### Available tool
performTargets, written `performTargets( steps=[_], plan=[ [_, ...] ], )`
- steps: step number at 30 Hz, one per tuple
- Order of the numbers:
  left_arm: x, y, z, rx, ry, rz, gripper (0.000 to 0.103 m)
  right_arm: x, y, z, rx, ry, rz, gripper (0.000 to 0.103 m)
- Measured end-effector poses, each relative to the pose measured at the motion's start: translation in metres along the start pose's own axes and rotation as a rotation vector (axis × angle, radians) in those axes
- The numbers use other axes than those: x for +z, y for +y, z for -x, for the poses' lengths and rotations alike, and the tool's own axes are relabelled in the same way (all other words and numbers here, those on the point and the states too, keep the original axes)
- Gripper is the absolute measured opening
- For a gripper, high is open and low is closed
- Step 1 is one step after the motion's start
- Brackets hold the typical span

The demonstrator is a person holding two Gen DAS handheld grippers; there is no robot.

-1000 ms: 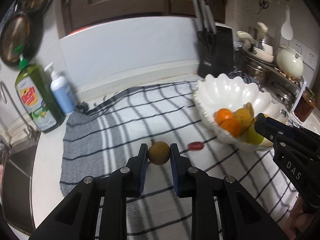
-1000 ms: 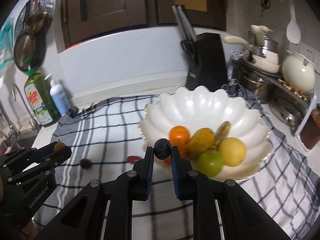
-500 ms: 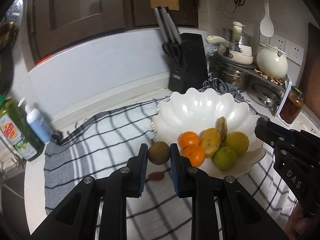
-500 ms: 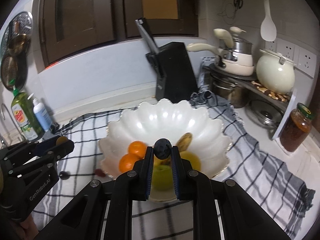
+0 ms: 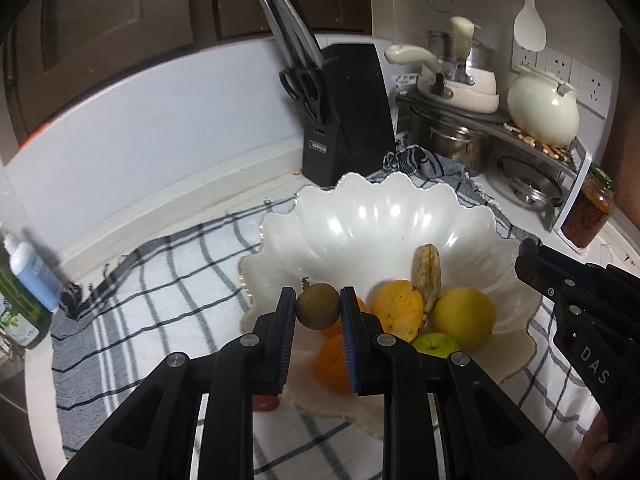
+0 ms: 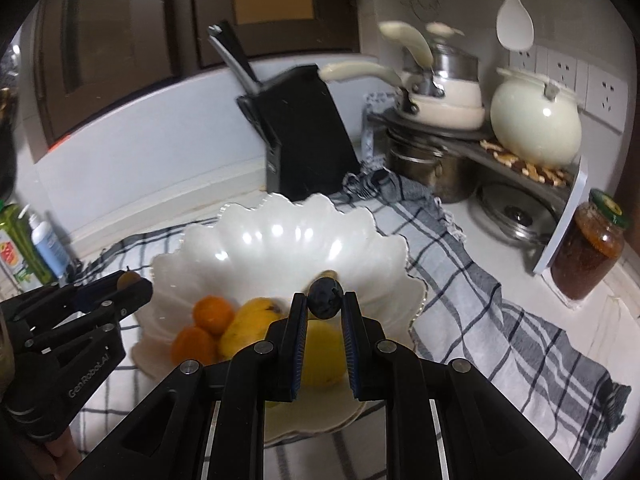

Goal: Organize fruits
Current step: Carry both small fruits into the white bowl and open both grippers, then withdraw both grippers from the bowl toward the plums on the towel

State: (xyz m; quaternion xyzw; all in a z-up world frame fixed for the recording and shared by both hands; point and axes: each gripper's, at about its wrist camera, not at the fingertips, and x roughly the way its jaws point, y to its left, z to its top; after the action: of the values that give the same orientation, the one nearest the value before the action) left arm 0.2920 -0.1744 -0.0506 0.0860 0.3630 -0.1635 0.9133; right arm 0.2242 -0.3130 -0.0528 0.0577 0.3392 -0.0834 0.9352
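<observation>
Left claw (image 5: 318,312) clenched on brown round fruit (image 5: 318,311), above near-left rim of white scalloped bowl (image 5: 372,220). Right claw (image 6: 325,305) clenched on dark berry (image 6: 325,302), over bowl's fruit pile. Checked cloth (image 6: 472,280) covers surface.

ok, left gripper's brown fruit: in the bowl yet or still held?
Held. Left gripper is shut on the brown fruit, above the white bowl.

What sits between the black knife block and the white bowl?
In the left wrist view, only bare counter and checked cloth lie between the knife block and the white bowl.
</observation>
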Motion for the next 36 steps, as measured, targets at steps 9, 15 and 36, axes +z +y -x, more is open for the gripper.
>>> performTargets(
  steps=[9, 15, 36],
  plan=[
    [0.0, -0.006, -0.036, -0.014, 0.054, 0.005, 0.028, -0.001, -0.013, -0.035, -0.011, 0.057, -0.013, 0.019],
    [-0.002, -0.007, -0.036, 0.011, 0.057, 0.008, 0.061, -0.002, -0.017, -0.043, -0.02, 0.083, -0.016, 0.021],
    [-0.004, 0.024, 0.02, 0.101, -0.006, 0.048, 0.097, 0.009, 0.009, 0.004, -0.049, -0.029, -0.002, 0.089]
  ],
)
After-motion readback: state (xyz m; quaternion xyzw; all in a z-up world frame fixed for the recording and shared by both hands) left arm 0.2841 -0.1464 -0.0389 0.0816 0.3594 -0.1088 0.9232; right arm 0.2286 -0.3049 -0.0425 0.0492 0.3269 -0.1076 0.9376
